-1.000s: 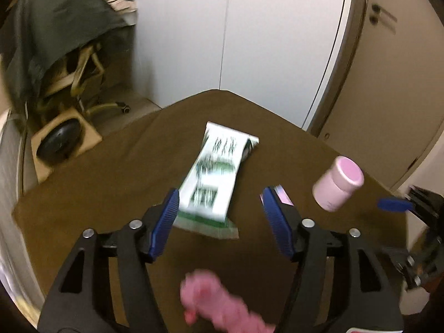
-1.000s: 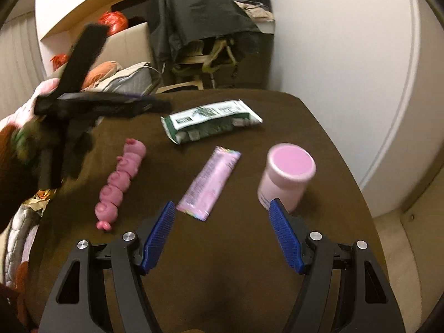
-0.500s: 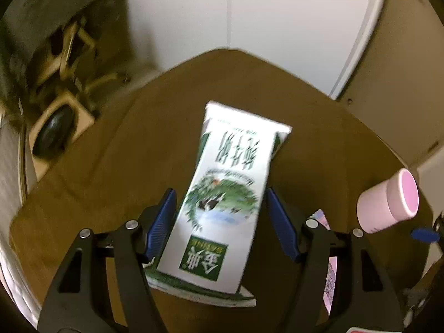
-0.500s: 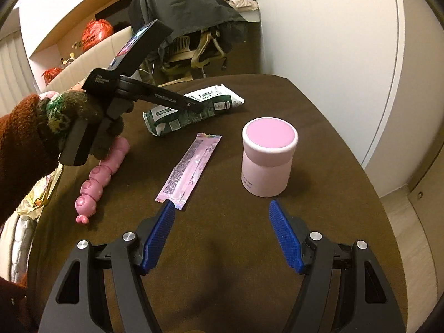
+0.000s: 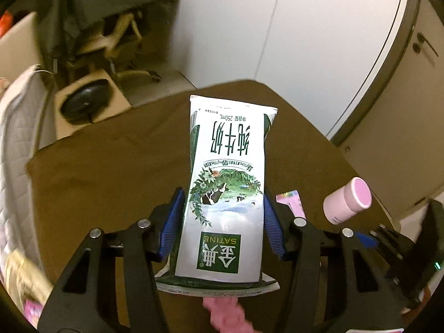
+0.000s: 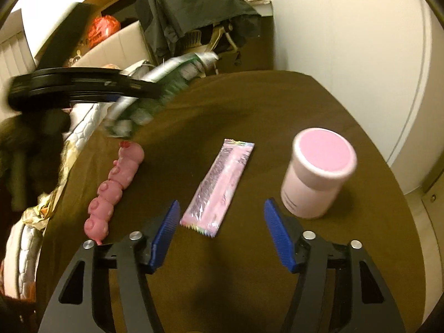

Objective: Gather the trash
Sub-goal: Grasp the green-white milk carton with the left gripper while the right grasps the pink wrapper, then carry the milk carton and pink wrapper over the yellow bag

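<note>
1. Milk carton (image 5: 223,194) sits clamped btwn the blue pads (image 5: 172,222) of the left gripper (image 5: 222,222), flattened, printed face toward the cam, text upside down.
2. Carton's up off the brown table (image 5: 111,172); in the right wrist view it shows as a blurred green/silver streak (image 6: 163,86) at far left, above the table edge, w/ the left gripper's black body (image 6: 77,86) beside it.
3. Right gripper (image 6: 222,230) hovers low over the near side of the table, fingers spread wide, nothing btwn them.
4. Pink wrapper (image 6: 219,186) lies flat on the table, its near end just past the right gripper's left pad (image 6: 166,230).
5. Pink jar (image 6: 316,172) stands upright at right, just beyond the right pad (image 6: 277,236); can't tell if they touch.
6. Pink bumpy toy (image 6: 113,188) lies lengthwise at left, near the table's left edge, well apart from the jar.
7. Left wrist view: jar (image 5: 347,199) at right, wrapper tip (image 5: 291,199) peeking out just right of the carton, toy (image 5: 224,313) blurred under the carton's near end.
8. Far bkgd: chair draped w/ a dark jacket (image 6: 194,2).
</note>
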`<state>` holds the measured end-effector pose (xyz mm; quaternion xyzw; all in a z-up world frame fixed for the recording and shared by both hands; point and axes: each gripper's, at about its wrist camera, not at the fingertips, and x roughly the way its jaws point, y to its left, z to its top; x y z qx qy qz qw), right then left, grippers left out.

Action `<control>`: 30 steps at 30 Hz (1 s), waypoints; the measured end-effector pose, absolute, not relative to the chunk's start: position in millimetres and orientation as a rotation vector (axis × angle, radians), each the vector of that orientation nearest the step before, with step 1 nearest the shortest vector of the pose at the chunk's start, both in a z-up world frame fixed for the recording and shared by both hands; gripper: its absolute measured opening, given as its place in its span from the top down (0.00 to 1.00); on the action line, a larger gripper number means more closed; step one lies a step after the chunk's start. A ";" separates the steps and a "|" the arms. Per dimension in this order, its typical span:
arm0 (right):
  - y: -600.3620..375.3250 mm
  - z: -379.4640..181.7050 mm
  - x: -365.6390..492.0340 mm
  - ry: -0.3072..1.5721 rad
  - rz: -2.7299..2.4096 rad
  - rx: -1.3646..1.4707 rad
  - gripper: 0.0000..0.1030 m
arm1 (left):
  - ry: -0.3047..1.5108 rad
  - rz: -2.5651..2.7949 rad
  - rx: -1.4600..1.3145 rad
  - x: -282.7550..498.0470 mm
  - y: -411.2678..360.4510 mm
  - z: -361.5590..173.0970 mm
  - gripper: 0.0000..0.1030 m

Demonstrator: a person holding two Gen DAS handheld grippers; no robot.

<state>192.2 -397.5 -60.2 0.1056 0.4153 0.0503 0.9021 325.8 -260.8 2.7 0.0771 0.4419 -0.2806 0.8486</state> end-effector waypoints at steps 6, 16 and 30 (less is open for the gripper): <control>-381.6 -73.7 220.0 0.917 0.075 0.164 0.53 | 0.890 -0.512 0.121 281.8 -217.8 20.0 0.50; -362.9 -69.3 224.0 0.934 0.102 0.062 0.85 | 0.891 -0.464 0.080 229.6 -182.4 16.2 0.50; -330.5 8.9 183.7 0.765 0.210 0.046 0.86 | 0.825 -0.385 -0.004 194.1 -134.6 31.9 0.50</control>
